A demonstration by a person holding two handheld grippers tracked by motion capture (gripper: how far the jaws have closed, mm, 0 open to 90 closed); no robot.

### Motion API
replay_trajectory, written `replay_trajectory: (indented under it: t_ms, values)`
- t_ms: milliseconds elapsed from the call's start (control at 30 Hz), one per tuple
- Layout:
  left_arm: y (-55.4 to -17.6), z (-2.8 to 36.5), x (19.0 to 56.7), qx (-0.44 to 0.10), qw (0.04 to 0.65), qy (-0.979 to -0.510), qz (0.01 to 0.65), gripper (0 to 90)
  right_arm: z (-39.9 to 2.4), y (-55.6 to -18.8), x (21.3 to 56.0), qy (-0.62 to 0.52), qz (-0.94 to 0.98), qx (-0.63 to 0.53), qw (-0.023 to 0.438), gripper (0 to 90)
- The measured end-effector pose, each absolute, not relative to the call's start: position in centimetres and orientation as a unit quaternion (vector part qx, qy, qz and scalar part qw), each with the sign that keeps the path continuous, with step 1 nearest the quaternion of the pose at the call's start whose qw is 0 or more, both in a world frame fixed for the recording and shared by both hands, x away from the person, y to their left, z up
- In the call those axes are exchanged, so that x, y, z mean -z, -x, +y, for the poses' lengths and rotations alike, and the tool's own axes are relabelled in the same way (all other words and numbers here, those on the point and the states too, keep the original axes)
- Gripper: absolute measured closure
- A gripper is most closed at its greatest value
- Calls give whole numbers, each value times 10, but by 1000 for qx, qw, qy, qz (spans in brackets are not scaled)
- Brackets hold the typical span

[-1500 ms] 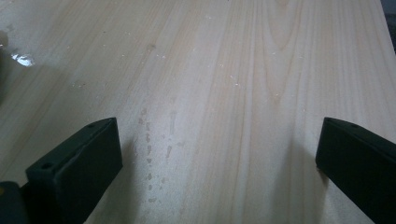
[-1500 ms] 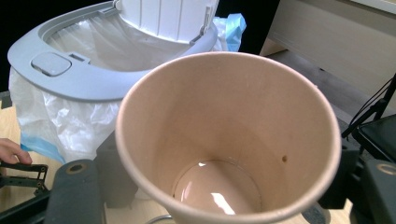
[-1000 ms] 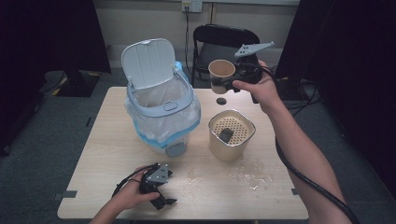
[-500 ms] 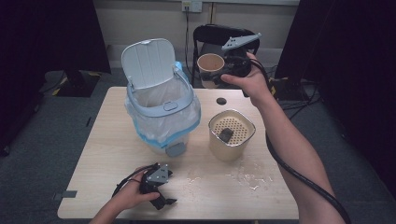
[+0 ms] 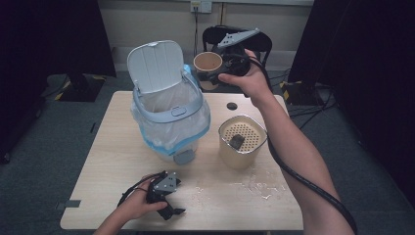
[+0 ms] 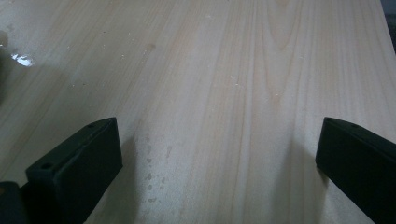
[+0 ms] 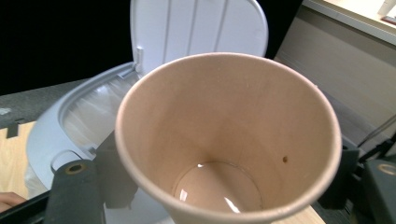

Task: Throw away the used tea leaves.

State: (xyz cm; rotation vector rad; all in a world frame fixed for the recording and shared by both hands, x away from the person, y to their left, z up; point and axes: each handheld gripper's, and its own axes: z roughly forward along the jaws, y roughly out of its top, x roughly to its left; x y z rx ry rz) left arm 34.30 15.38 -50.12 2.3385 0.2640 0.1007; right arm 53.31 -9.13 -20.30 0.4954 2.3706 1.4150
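The left gripper (image 5: 164,193) rested on the bench (image 5: 112,147), jaws spread wide over bare wood. Ahead of them stood the lined bin (image 5: 169,115), lid up. The right gripper (image 5: 222,66) pinched a paper cup (image 5: 208,62) between its jaws, raised beside the bin. Tipped early, the wet cup could drip or fall outside the liner.

a tan paper cup (image 5: 207,62), wet sheen inside; pale blue-grey bin (image 5: 169,105) with a clear, blue-tinted liner (image 5: 198,125); cream perforated container (image 5: 242,142) holding something dark, perhaps black; light wood-grain table (image 5: 112,147); black gripper jaws.
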Motion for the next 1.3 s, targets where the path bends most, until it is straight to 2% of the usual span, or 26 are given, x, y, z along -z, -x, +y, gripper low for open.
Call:
replay_trajectory:
  t_ms: [533, 1300]
  values:
    - [-343, 154, 501, -36, 385, -916, 105, 0, -52, -531, 201, -153, 835, -505, 152, 254]
    - [-342, 154, 501, -37, 380, -918, 106, 0, -10, -531, 220, -138, 842, -505, 129, 253]
